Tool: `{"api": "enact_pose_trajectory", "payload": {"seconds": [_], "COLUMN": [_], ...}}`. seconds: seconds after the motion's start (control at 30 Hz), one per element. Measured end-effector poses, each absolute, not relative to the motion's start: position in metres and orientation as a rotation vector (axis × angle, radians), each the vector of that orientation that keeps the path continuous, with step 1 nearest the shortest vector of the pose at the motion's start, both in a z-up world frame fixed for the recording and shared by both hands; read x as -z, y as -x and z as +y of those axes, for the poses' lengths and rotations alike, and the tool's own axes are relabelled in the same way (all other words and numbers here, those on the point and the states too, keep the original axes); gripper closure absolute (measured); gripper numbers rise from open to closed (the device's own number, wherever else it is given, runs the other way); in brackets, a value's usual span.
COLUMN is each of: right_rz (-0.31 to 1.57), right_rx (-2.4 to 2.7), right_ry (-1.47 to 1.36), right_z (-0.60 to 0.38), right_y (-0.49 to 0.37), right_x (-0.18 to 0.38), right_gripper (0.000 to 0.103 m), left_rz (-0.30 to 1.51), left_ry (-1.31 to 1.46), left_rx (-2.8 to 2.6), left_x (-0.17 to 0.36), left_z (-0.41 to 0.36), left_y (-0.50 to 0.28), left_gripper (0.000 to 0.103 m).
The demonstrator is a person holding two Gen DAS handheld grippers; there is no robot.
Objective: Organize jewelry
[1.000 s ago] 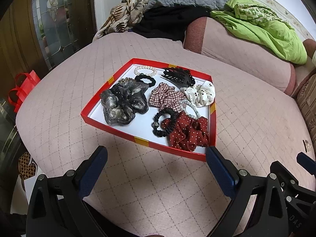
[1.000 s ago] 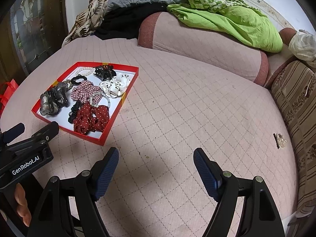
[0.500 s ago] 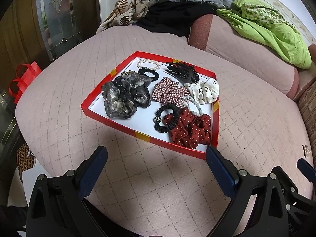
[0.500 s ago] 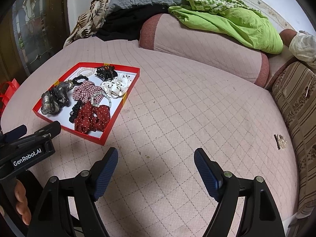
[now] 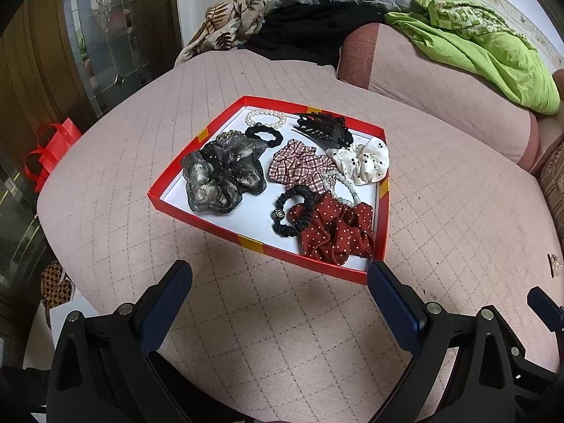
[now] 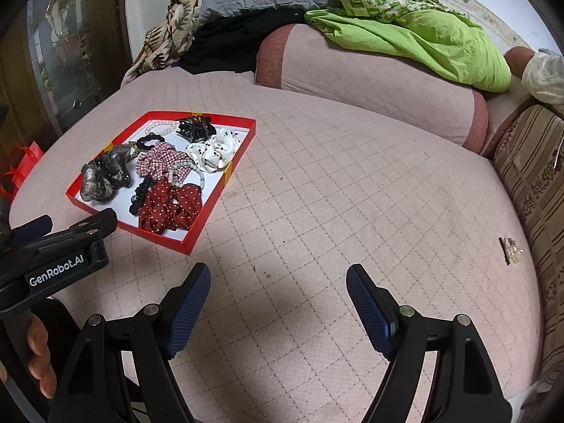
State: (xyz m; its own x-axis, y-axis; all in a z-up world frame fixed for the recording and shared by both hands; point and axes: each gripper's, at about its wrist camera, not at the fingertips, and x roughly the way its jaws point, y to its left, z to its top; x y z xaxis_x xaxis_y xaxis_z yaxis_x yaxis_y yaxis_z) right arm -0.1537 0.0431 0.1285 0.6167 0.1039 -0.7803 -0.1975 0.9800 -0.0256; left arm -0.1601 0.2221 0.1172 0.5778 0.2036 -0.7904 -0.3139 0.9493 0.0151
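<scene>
A shallow red tray (image 5: 169,171) (image 6: 197,232) lies on the pink quilted bed. It holds a grey-black scrunchie (image 5: 222,172), a checked scrunchie (image 5: 299,165), a white dotted scrunchie (image 5: 363,162), a red dotted scrunchie (image 5: 335,232) (image 6: 169,208), a black hair tie (image 5: 296,215), a black claw clip (image 5: 324,128), and pearl bracelets (image 5: 264,118). My left gripper (image 5: 278,282) is open and empty, just short of the tray's near rim. My right gripper (image 6: 278,282) is open and empty over bare quilt, right of the tray.
A small metallic item (image 6: 511,248) lies on the quilt at the far right, near a striped cushion (image 6: 539,176). A pink bolster (image 6: 370,81) with a green cloth (image 6: 416,31) lies behind. A red bag (image 5: 49,148) hangs off the bed's left edge.
Both views have shifted slightly closer to the tray. Both grippers stay open and nothing in the tray has moved.
</scene>
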Motion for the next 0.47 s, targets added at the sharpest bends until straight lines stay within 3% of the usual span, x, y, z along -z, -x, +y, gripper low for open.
{"api": "enact_pose_trajectory", "payload": {"seconds": [0.47], "right_rz": [0.864], "right_rx": [-0.186], "right_ry": [0.014], "right_z": [-0.005], "right_y": [0.148], "right_x": [-0.129], "right_gripper": [0.016], "left_rz": [0.917], "left_ry": [-0.006], "left_rx": [-0.340], "left_x": [-0.127], "left_z": [0.173], "left_y": [0.149], "left_gripper": [0.004]}}
